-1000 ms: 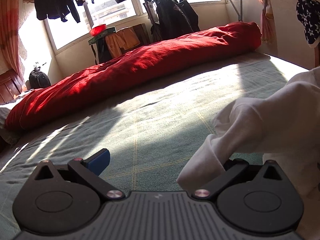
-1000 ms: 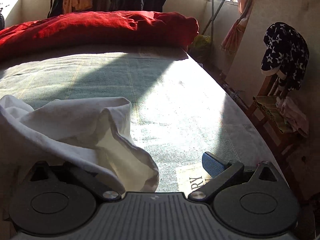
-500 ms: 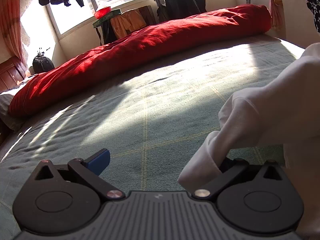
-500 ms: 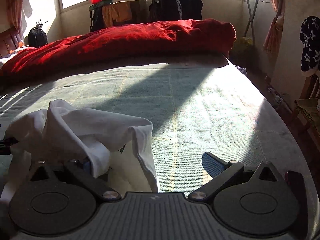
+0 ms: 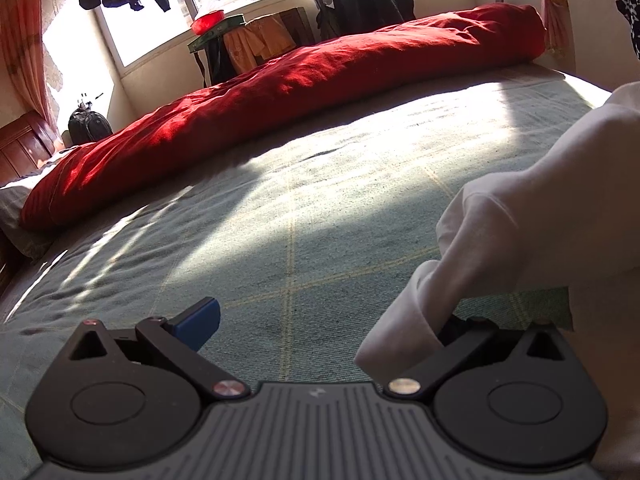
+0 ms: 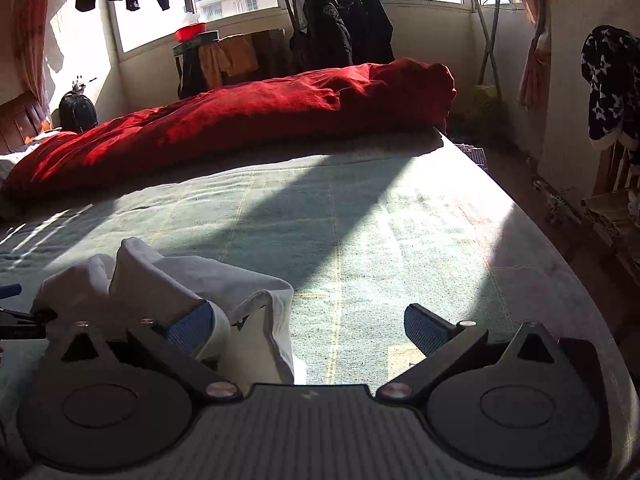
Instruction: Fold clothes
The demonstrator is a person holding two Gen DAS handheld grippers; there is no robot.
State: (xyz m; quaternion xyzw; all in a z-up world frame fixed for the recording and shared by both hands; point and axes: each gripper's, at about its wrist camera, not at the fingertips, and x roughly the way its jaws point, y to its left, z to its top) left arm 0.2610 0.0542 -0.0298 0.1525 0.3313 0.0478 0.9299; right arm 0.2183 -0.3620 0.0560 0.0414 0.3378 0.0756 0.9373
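A white garment (image 5: 552, 216) hangs in from the right of the left wrist view and drapes over the right finger of my left gripper (image 5: 324, 320). That gripper is open, its blue left pad (image 5: 200, 316) bare above the green bedspread (image 5: 280, 216). In the right wrist view the same white garment (image 6: 224, 292) lies bunched over the left finger of my right gripper (image 6: 304, 328). This gripper is open too, with both blue pads (image 6: 422, 328) showing and nothing clamped between them. At that view's far left edge, part of the other gripper (image 6: 16, 320) shows.
A long red duvet (image 6: 260, 120) lies rolled along the far side of the bed. The bed's right edge (image 6: 560, 248) drops to the floor, where a wooden chair (image 6: 612, 200) carries a star-patterned cloth. A rack of dark coats (image 6: 340, 28) stands by the windows.
The right gripper has swung left and away from the bed's edge; the garment is more bunched over its left finger, whose blue pad now shows. The left gripper has hardly moved.
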